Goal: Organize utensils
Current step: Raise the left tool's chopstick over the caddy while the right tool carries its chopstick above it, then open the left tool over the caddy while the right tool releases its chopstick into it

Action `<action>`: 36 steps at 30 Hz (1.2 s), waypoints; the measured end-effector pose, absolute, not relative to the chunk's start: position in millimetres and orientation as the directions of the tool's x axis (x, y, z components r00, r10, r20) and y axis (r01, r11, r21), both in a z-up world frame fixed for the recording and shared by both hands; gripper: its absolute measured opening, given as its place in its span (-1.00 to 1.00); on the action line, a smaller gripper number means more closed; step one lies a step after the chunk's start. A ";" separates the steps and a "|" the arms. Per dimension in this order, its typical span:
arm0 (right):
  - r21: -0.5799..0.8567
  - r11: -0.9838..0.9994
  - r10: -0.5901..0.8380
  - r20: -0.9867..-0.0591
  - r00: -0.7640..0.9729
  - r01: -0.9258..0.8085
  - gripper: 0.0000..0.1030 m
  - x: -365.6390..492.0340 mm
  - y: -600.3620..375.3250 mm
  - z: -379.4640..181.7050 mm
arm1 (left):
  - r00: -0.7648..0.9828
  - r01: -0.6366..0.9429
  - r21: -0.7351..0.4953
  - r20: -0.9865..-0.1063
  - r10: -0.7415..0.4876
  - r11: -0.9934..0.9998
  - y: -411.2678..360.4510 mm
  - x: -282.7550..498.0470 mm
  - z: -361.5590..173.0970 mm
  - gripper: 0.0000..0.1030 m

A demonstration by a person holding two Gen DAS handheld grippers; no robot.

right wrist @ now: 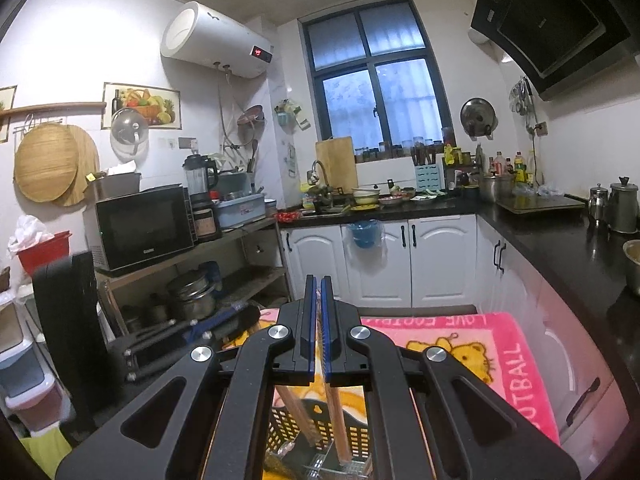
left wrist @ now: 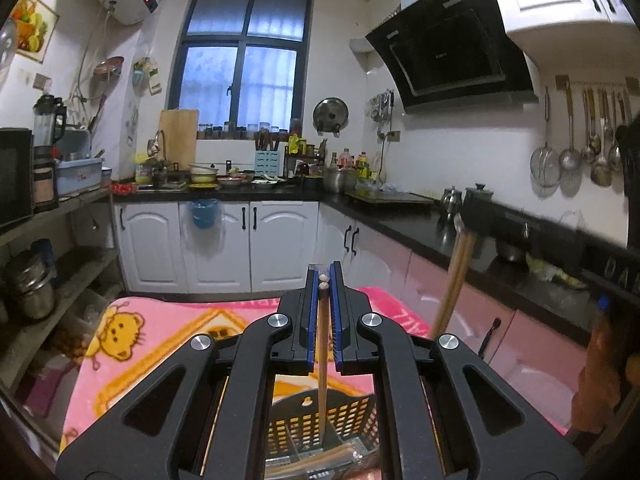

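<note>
Two pairs of chopsticks are up in the air here, one per gripper. First the writing: the pink blanket (right wrist: 520, 364) covering the surface carries "FOOTBALL" down its right border and, along the far edge, reversed letters that seem to read "I LOVE FOOTBALL", next to yellow cartoon bears. The microwave (right wrist: 140, 232) on the shelf has a small brand mark under its door, too tiny to read, and the red digits on the water heater (right wrist: 218, 40) are just a blur.

Now the left gripper (left wrist: 325, 280): its blue-lined jaws are pressed together on a pair of wooden chopsticks (left wrist: 322, 360), the pale top ends poking out right at the jaw tips, the shafts hanging straight down between the jaws into the basket (left wrist: 352, 416). Over in the same view, the right gripper (left wrist: 464, 210) pinches its own chopsticks (left wrist: 454, 280), which hang slanting down toward the blanket's far edge.

From the right wrist, the right gripper's jaws are shut tight, two wooden sticks dropping below them, spread apart, their lower ends over the basket.

That basket is black with a lattice wall and a small heart-shaped cut-out, and dividers split it into compartments. Wooden handles lie crosswise in the near part; which compartment holds what, I cannot tell.
</note>
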State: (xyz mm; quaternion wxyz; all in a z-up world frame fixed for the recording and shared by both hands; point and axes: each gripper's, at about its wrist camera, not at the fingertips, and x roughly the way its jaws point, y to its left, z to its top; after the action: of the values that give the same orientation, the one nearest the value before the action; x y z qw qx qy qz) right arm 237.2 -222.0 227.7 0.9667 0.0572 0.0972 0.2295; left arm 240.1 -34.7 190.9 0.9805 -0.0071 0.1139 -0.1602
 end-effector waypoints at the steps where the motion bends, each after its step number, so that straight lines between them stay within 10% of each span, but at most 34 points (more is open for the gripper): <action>1: 0.156 0.888 0.454 -0.161 0.876 -0.432 -0.95 238.8 -221.6 225.7 | 0.921 0.313 -0.047 -0.227 -0.316 0.948 -35.2 241.1 187.7 -0.94; 36: 0.226 0.915 0.398 -0.372 0.838 -0.334 -0.93 278.7 -231.4 137.8 | 0.855 0.330 -0.140 -0.375 -0.359 0.933 -26.6 255.0 115.9 -0.94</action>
State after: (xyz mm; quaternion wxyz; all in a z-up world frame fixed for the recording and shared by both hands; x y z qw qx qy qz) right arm 278.7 -231.4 137.8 0.9557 0.0762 0.2101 0.1914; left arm 255.0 -26.6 115.9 0.9624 -0.0353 0.2014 -0.1790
